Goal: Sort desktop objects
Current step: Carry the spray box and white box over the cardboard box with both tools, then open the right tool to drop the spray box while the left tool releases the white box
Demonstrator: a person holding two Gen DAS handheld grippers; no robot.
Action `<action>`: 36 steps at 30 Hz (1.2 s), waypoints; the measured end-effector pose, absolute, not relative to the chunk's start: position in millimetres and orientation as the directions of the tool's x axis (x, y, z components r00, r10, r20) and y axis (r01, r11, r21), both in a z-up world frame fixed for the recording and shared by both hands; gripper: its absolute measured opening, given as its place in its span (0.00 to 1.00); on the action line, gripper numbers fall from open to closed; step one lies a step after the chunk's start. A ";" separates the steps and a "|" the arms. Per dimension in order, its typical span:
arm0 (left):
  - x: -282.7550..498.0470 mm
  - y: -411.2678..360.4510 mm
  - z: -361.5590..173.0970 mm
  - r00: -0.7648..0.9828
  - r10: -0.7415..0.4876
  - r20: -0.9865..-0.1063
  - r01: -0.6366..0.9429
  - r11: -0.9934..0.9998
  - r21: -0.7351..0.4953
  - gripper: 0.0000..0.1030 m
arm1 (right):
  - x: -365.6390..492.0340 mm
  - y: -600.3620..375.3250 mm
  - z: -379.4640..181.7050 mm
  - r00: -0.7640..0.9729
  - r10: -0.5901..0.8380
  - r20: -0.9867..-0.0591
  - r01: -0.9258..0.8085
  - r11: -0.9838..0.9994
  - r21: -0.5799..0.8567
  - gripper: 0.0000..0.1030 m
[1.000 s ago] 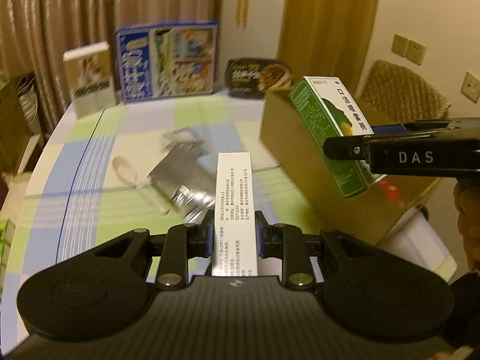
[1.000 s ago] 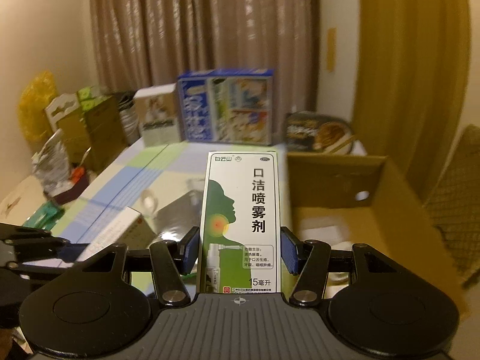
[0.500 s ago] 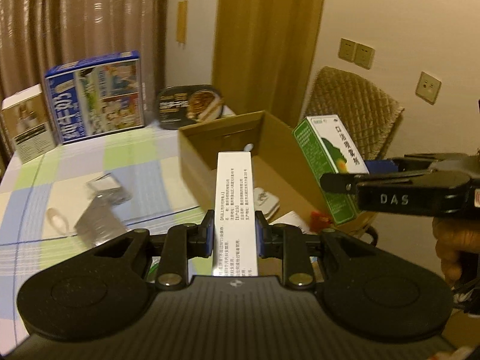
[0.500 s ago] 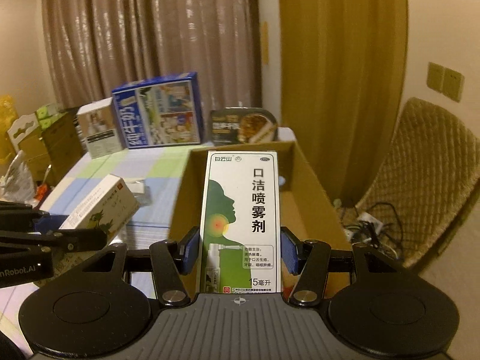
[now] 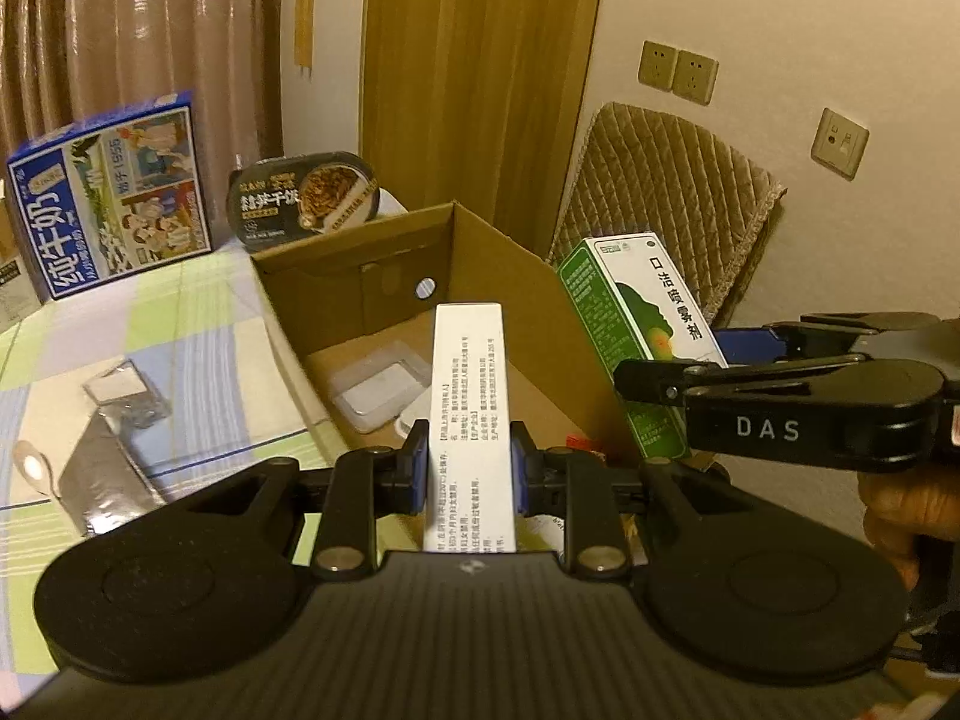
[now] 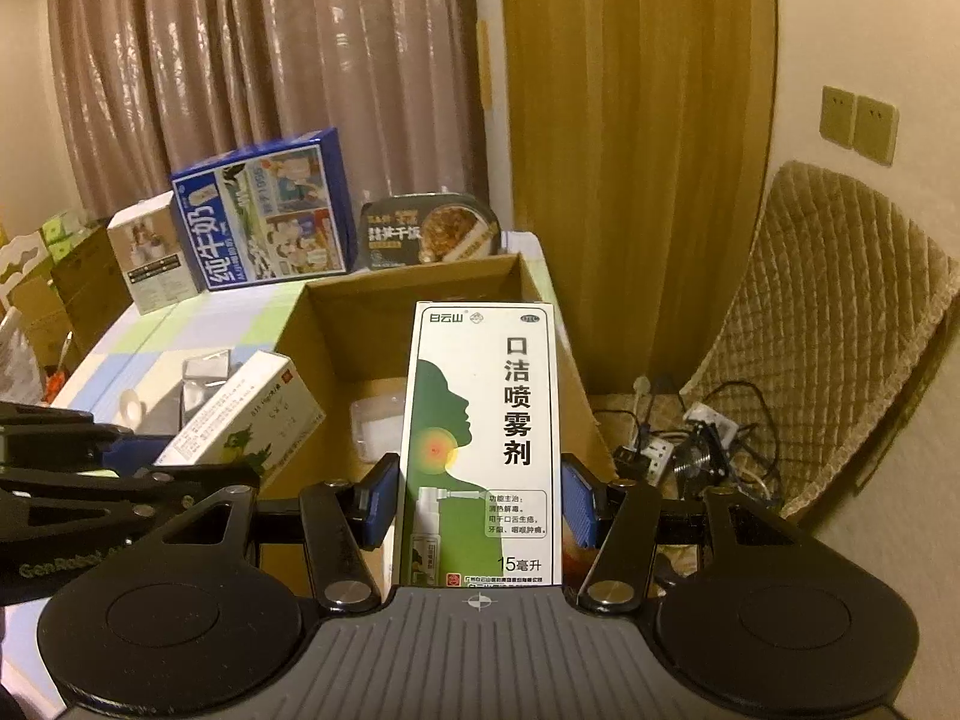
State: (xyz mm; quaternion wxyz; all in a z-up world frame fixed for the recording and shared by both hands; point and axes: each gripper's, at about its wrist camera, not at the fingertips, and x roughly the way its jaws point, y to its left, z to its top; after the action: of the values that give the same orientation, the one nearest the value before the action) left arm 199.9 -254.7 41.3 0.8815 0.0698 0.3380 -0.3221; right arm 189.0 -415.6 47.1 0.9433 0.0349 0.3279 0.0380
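Brown cardboard box [image 5: 480,252] fills mid-frame; the left tool [image 5: 469,471] pinches a narrow white carton [image 5: 471,396], the right tool [image 6: 480,507] pinches a green-and-white spray carton [image 6: 480,420].

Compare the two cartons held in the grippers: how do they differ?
The green spray box shows a green head silhouette; the white medicine box is white with small print. The right gripper grips the green one across its wide face, the left gripper grips the white one across its narrow side. Both hang over the cardboard box.

cardboard box [image 5: 528,276] right of table [image 5: 198,312] | milk carton [image 5: 114,192], meal tray [image 5: 306,192] behind | plastic container [image 5: 375,387] inside
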 end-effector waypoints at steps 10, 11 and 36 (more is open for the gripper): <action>218.2 -273.6 24.5 0.557 -0.522 -0.646 0.599 0.792 -0.123 0.21 | 201.9 -422.0 38.0 0.772 0.095 -0.628 -0.043 0.994 0.097 0.51; 221.1 -274.8 22.8 0.556 -0.521 -0.648 0.597 0.792 -0.125 0.25 | 202.0 -421.9 37.7 0.772 0.095 -0.629 -0.043 0.994 0.098 0.51; 211.1 -223.2 33.6 0.612 -0.481 -0.628 0.547 0.831 -0.103 0.31 | 199.3 -392.6 49.4 0.776 0.118 -0.619 -0.077 0.993 0.092 0.72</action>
State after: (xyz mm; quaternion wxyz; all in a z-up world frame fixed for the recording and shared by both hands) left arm 211.1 -223.2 33.6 0.8963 0.0496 0.3346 -0.2867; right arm 199.3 -392.6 49.4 0.9419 0.0304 0.3304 0.0518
